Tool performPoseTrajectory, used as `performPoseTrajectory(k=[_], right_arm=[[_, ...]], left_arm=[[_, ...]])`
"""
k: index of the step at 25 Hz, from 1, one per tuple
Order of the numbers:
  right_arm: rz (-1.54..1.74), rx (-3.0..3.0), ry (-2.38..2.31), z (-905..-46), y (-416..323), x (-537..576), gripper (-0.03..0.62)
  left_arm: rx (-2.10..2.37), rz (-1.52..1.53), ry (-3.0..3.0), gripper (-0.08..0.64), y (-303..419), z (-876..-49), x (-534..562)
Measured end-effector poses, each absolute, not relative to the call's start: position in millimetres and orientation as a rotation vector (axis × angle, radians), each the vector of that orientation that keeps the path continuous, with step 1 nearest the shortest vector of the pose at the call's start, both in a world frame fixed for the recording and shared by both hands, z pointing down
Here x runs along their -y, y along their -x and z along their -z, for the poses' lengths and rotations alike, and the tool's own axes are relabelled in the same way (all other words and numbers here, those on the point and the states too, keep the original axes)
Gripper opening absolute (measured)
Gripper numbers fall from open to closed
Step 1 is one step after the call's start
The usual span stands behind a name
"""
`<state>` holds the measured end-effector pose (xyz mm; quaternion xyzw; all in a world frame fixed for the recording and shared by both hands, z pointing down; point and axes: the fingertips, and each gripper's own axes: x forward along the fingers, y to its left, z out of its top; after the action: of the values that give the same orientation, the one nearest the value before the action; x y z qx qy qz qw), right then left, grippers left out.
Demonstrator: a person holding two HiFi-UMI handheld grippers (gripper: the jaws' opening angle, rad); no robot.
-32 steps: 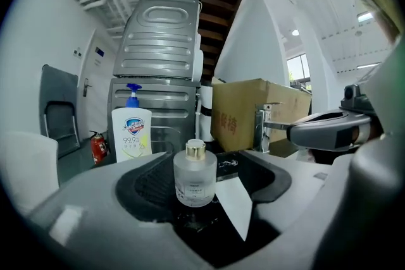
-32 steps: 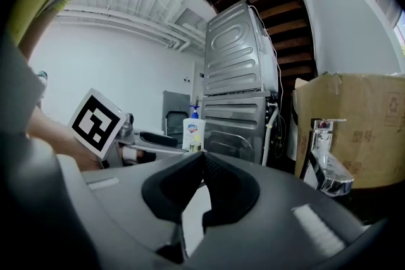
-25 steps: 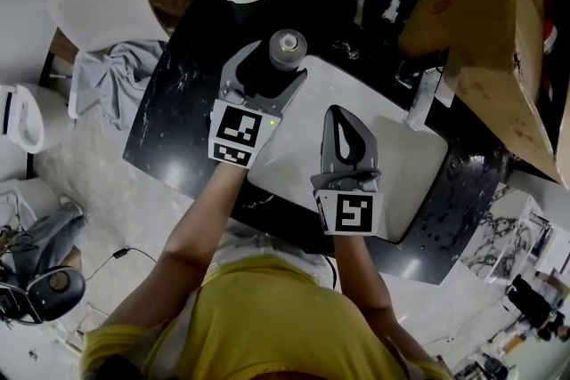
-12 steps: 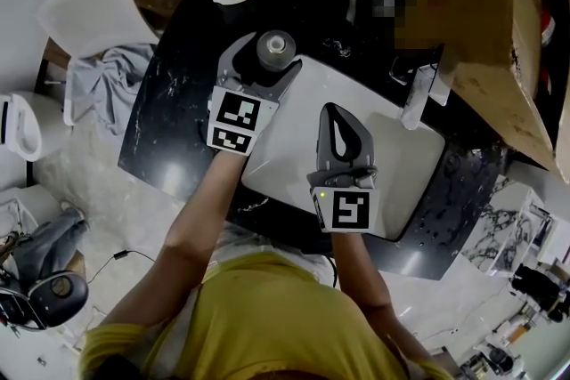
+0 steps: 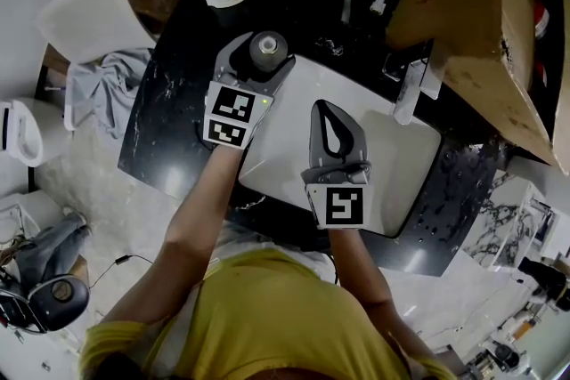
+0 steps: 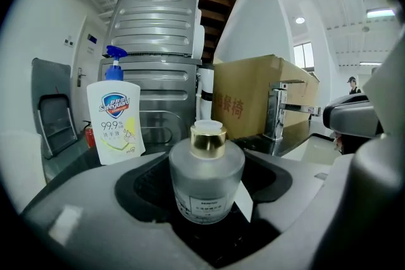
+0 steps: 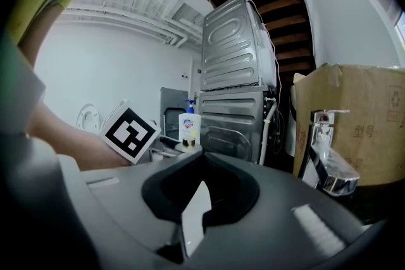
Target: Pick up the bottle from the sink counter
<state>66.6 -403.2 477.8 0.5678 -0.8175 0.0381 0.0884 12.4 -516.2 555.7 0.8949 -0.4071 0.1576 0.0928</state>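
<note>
- Step in hand: the grasp. My left gripper (image 5: 261, 58) straddles the bottle (image 6: 206, 177), a frosted glass one with a gold cap. It stands upright on the black counter (image 5: 169, 120), just beside the corner of the white sink basin (image 5: 401, 165).
- Left fingers: the jaws stand apart and have just been closing a little, with the bottle between them. In the left gripper view dark gaps show on both sides of the glass, so I judge nothing is clamped yet.
- Right gripper (image 5: 321, 107): it hovers over the basin with its jaws together and empty. It is apart from the bottle and has no part in this step.
- Next move, as I judge it: close the left jaws evenly on the round body below the shoulder, then lift straight up. Smooth glass may slip or turn if squeezed off centre.
- Edges: the basin rim lies just to the right of the bottle, so a sideways nudge could tip it into the sink. The counter's outer edge is farther off on the other side.
- Open room: the soap dispenser (image 6: 117, 120) stands behind the bottle and well apart. The faucet (image 7: 323, 148) and cardboard box (image 5: 481, 22) sit across the basin. Nothing shows above the cap, so upward looks the freest path.
</note>
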Motion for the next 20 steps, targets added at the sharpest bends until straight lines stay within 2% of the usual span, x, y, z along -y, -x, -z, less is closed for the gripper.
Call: performPoseTrajectory(k=[8, 20], right_arm=[[-0.098, 2.405, -1.703, -472.0, -75.6, 396.0, 0.002], [-0.017, 2.363, -1.73, -452.3, -86.4, 375.4, 0.0]], left_arm=[[1.207, -0.471, -2.636, 0.337, -8.1, -548.7, 500.1], [1.205, -0.383, -2.73, 0.337, -4.1, -472.3, 453.0]])
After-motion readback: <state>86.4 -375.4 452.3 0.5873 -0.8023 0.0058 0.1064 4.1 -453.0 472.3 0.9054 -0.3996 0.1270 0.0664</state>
